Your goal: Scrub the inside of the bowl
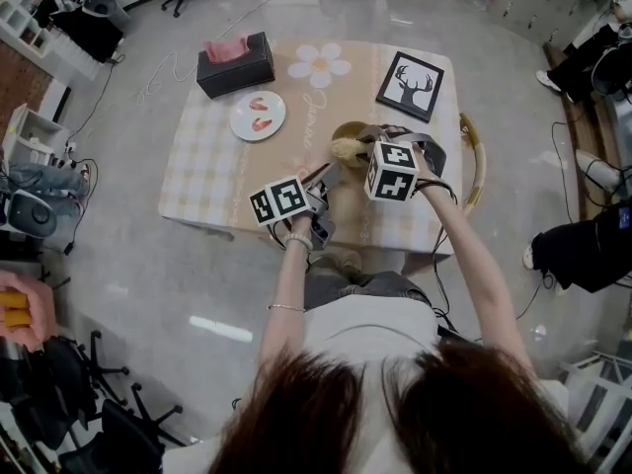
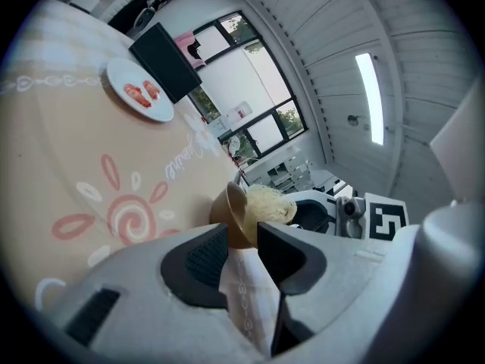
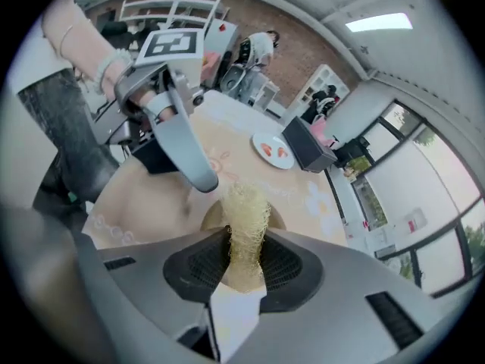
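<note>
Left gripper: jaws clamped on the rim of the brown bowl, which is held tilted. Right gripper: jaws closed on a fibrous scrubber, set into the bowl's opening. Bowl located right of the table's middle. White plate and black tissue box noted toward the far left corner, framed deer picture at the far right corner. Cloth is beige check; floor glossy grey.

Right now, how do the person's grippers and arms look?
The left gripper and right gripper are grey with dark ribbed pads; each carries a white cube with black square markers. A bracelet circles the left forearm; a black cable follows the right.
</note>
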Motion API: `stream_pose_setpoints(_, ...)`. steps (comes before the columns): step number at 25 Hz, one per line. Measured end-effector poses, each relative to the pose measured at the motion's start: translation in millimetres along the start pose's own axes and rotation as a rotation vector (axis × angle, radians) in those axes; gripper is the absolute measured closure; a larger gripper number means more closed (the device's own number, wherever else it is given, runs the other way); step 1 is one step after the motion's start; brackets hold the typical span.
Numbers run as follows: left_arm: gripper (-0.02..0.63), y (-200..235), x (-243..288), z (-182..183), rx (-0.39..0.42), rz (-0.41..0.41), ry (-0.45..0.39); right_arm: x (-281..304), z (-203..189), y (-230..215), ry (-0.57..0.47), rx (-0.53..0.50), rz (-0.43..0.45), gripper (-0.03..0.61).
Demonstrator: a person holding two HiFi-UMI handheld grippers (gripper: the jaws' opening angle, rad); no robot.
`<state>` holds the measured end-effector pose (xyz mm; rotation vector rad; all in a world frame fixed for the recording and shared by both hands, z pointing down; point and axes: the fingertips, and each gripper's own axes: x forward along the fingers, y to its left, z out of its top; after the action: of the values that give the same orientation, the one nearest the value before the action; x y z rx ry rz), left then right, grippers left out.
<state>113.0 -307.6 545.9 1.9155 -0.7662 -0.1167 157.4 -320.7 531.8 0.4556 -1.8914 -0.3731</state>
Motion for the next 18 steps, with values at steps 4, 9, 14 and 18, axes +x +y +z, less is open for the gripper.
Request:
stream_pose_setpoints(4,0.542,-7,-4,6,0.111,0.022,-0.035,-12,8,-6,-0.194,0.257,-0.024,0.482)
stream_pose_setpoints(9,0.571,-16,-6,10,0.264,0.046,-0.047,-22,10,-6,-0.372,0.476,-0.02,0.483)
stream_pose_setpoints(14,0.581,-24,-9,10,0.375,0.059,-0.064,-29,12,-1,-0.506,0.584,-0.01,0.483)
stream_pose_setpoints(18,0.584,-30,-10,12,0.452,0.07,-0.084,-38,10,0,-0.586,0.663,0.004,0.483)
